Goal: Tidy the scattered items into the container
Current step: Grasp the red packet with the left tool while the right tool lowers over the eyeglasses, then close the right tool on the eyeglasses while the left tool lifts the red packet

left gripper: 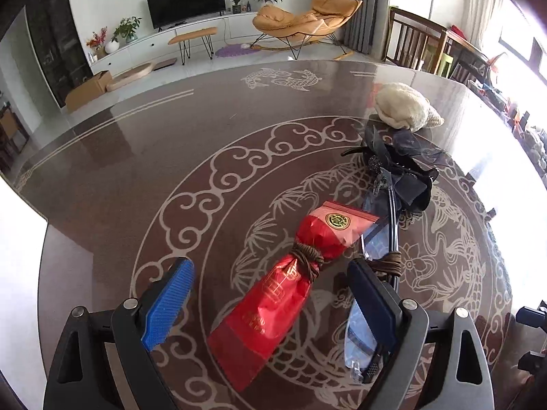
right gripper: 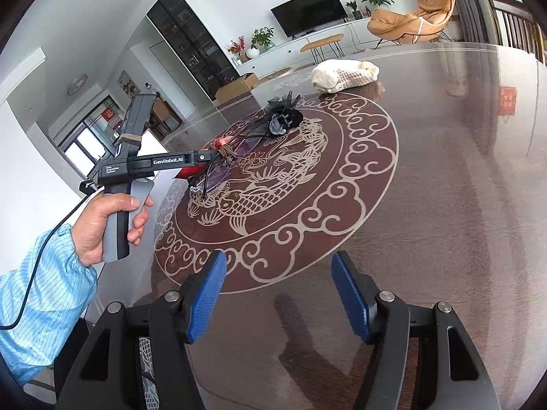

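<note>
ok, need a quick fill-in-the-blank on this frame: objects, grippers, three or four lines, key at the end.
1. The packet lying between the left gripper fingers is ____ in colour.
2. Just beyond the black hair clip lies a knitted ____ pouch.
3. The right gripper has ____ between its fingers.
4. The eyeglasses lie directly on the ____.

Missing words: red; cream; nothing; table
</note>
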A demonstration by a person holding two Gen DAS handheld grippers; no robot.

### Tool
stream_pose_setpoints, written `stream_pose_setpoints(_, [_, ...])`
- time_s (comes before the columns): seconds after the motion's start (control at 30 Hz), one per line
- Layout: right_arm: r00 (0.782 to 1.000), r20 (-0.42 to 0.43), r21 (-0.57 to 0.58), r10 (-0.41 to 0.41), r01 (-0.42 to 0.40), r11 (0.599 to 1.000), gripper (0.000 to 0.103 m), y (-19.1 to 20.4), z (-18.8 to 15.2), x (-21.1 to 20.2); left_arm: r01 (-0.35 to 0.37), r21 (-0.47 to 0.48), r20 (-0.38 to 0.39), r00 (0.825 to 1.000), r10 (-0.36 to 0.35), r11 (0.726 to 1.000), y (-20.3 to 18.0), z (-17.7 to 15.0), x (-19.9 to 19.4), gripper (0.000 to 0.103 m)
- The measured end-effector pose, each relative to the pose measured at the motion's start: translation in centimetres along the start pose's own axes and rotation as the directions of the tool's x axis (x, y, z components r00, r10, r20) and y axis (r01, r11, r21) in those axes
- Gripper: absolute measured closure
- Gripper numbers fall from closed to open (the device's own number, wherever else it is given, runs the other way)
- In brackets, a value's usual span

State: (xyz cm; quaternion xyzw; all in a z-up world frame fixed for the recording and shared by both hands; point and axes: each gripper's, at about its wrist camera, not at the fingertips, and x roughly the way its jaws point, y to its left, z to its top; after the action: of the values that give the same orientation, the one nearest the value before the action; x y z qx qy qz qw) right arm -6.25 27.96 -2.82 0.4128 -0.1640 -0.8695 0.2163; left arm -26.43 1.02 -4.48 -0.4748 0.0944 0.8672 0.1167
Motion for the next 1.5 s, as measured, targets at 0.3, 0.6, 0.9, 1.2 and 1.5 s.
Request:
stream_pose_setpoints(0.3, [0.999, 0.008, 0.033, 0.039, -0.039, 0.999, 0.038, -0.7, 0.0, -0.4, -0.007, -0.082, 0.011, 1.0, 0.008, 0.997, 2.2, -0.9, -1.3, 0.08])
stream_pose_setpoints(0.6, [1.0, -0.001, -0.007, 0.015, -0.015, 1.0, 0.036, 5.9, 6.4, 5.0, -0.151, -0.235, 0.029, 0.986, 0.162, 0.96, 6.9, -13.1, -7.9, 0.079])
stream_pose_setpoints(0.9, [0.937, -0.109, -0.08, -0.333, 0.325, 0.942, 0.036, 10.8, 10.8, 16.6, -0.102, -0.278, 0.056, 0.991, 0.122, 0.955, 8.5, -15.2, -7.8, 0.018])
stream_pose_setpoints(1.2, [0.936, -0.067, -0.259, -0.345, 0.318, 0.912, 0.091, 10.3, 8.4, 15.3, -0.081, -0.237, 0.028, 0.996, 0.09, 0.968, 7.8, -14.3, -7.1, 0.0])
stream_pose_setpoints(1.5, [0.95, -0.033, -0.35, -0.311, 0.281, 0.894, 0.088, 8.3, 3.1, 9.9, -0.091, -0.238, 0.023, 0.995, 0.099, 0.967, 7.5, -14.4, -7.4, 0.0])
